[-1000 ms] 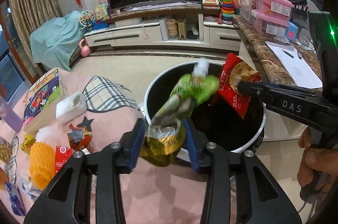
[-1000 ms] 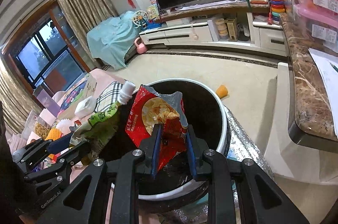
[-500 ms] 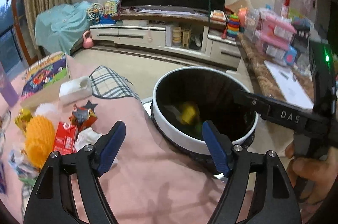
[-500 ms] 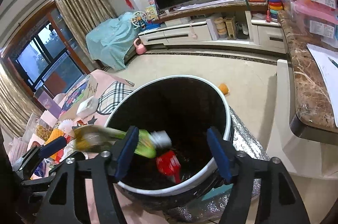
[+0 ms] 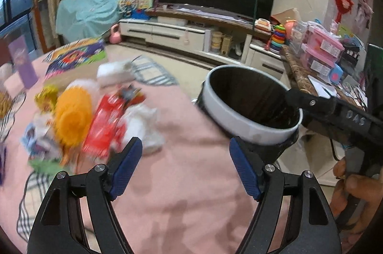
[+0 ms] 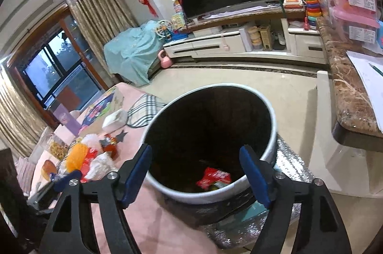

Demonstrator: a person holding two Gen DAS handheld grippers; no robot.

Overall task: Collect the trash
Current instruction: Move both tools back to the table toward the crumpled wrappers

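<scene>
A round bin with a white rim (image 5: 249, 127) (image 6: 210, 197) stands at the edge of a pink-clothed table (image 5: 186, 194). A red snack bag (image 6: 214, 179) lies at its bottom. My left gripper (image 5: 185, 167) is open and empty over the cloth, left of the bin. My right gripper (image 6: 195, 172) is open and empty above the bin's near rim; it shows in the left wrist view (image 5: 335, 110) at the right. A blurred heap of trash lies on the table to the left: a red packet (image 5: 105, 124), an orange foam net (image 5: 71, 115), white tissue (image 5: 143, 124).
A white box (image 5: 115, 72), a colourful box (image 5: 76, 57) and a purple carton (image 5: 22, 67) sit farther back on the table. A marble counter (image 6: 344, 91) with papers and pink boxes stands to the right. A TV cabinet (image 6: 239, 43) lines the far wall.
Both grippers opened and dropped their trash, the green pouch and the red snack bag, into the bin. My left gripper has since swung left toward the trash heap.
</scene>
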